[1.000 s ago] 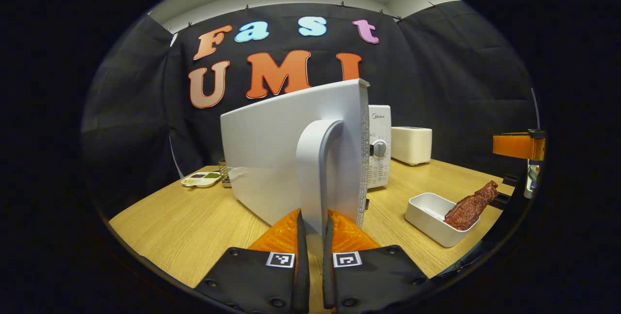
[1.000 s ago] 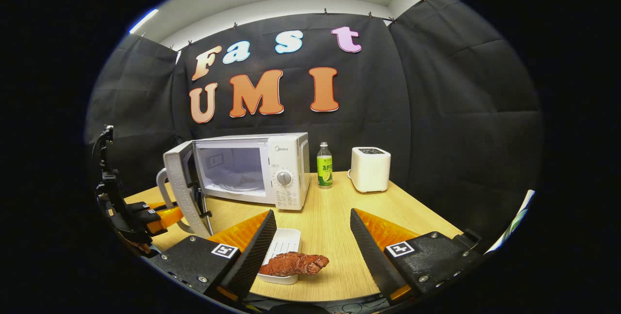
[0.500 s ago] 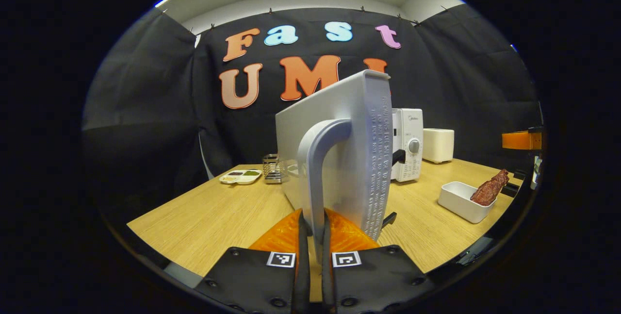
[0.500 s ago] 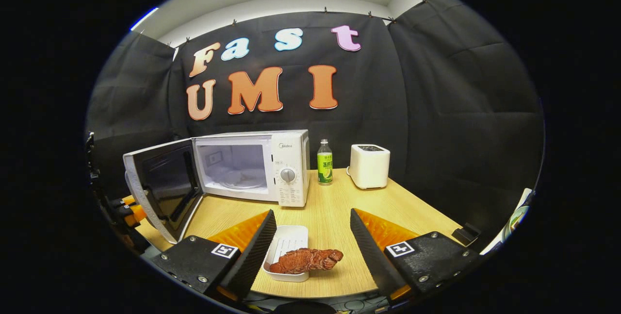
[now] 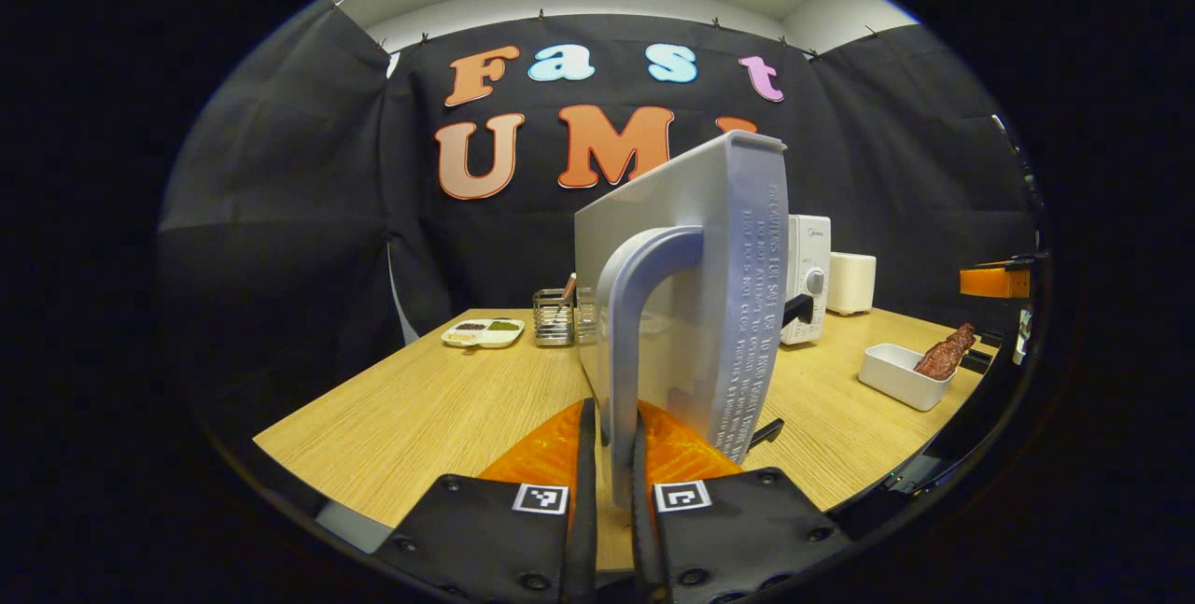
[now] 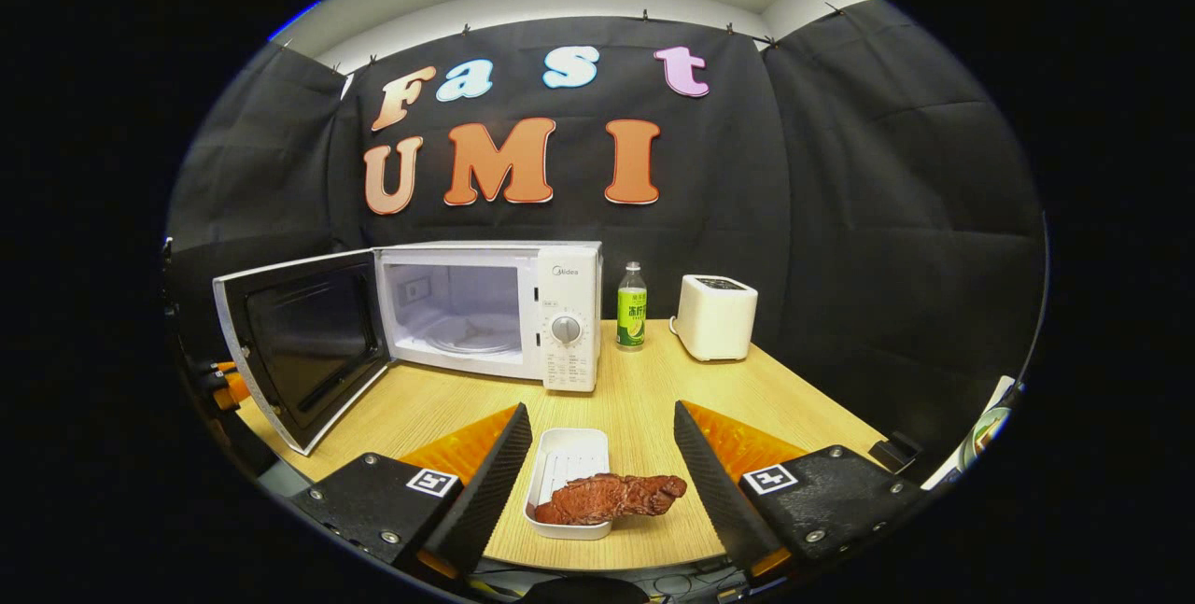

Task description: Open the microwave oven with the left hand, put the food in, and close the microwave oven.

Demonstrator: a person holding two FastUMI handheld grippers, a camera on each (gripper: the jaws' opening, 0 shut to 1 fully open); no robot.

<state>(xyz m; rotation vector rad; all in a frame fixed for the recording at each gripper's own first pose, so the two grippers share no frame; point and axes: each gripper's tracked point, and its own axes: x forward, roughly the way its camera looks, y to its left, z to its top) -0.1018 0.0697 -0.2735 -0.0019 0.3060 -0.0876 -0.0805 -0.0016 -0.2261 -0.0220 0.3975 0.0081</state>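
My left gripper clamps the microwave door handle, holding it wide open. My right gripper gapes over the food in its tray near the table's front edge.

Left gripper: fingers nearly closed, clamped on door handle | Right gripper: fingers spread wide, apparently holding nothing.
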